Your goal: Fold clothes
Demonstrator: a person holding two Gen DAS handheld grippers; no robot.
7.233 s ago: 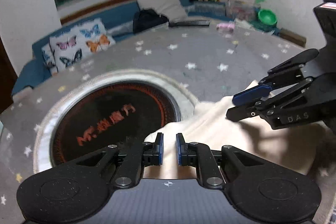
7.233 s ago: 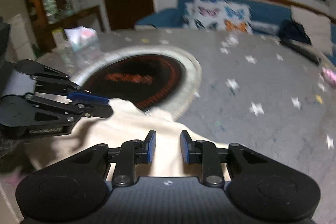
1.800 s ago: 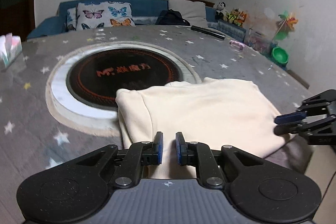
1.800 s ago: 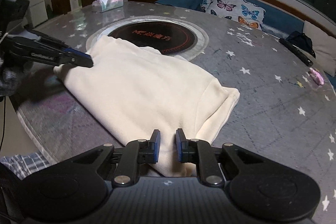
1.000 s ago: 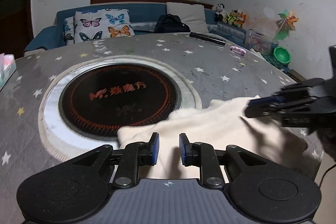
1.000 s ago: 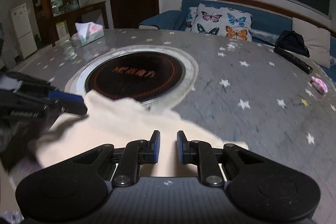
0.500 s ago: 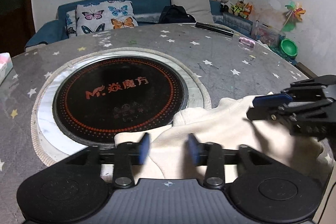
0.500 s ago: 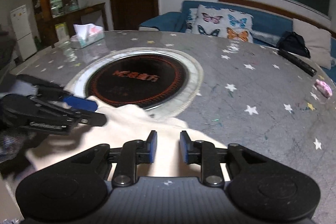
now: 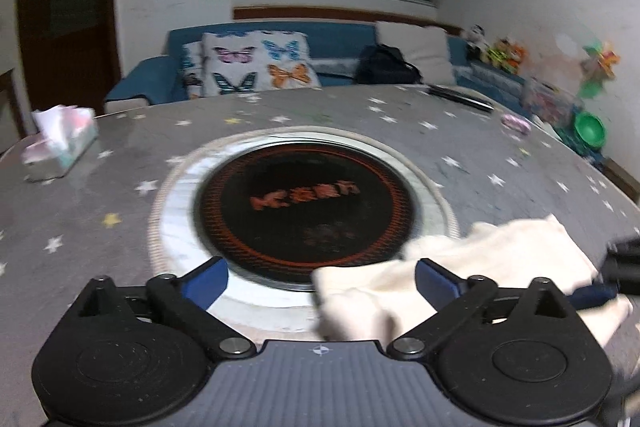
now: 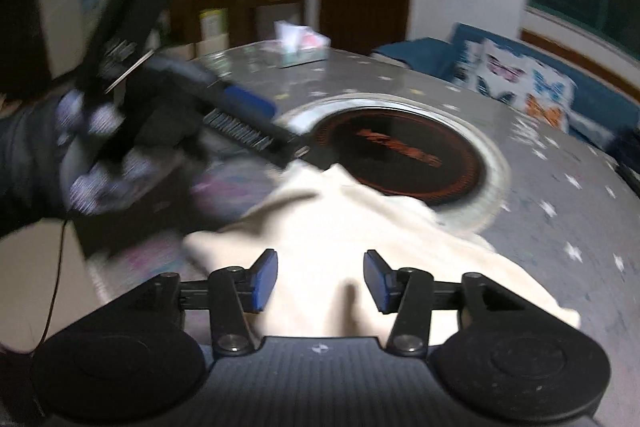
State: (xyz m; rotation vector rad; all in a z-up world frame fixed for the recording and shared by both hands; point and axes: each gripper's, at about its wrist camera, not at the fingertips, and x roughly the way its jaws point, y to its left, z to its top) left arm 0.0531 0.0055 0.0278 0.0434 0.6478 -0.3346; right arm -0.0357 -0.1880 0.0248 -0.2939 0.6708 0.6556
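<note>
Cream garment (image 9: 472,267) lies bunched on the grey starred desk (image 9: 120,187) at four o'clock of the dark round hob (image 9: 304,211); left gripper (image 9: 320,281) is spread wide, empty. A tissue box (image 9: 60,143) holds tissues at ten o'clock.

Right wrist view: right gripper (image 10: 318,281) spread above the garment (image 10: 360,239), pinching nothing.

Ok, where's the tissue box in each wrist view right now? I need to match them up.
Left wrist: tissue box sits at the far left on the table's edge.
Right wrist: tissue box sits at upper centre, on the table's far side.
Shared landmark: the round black cooktop with red lettering, set in the table.
</note>
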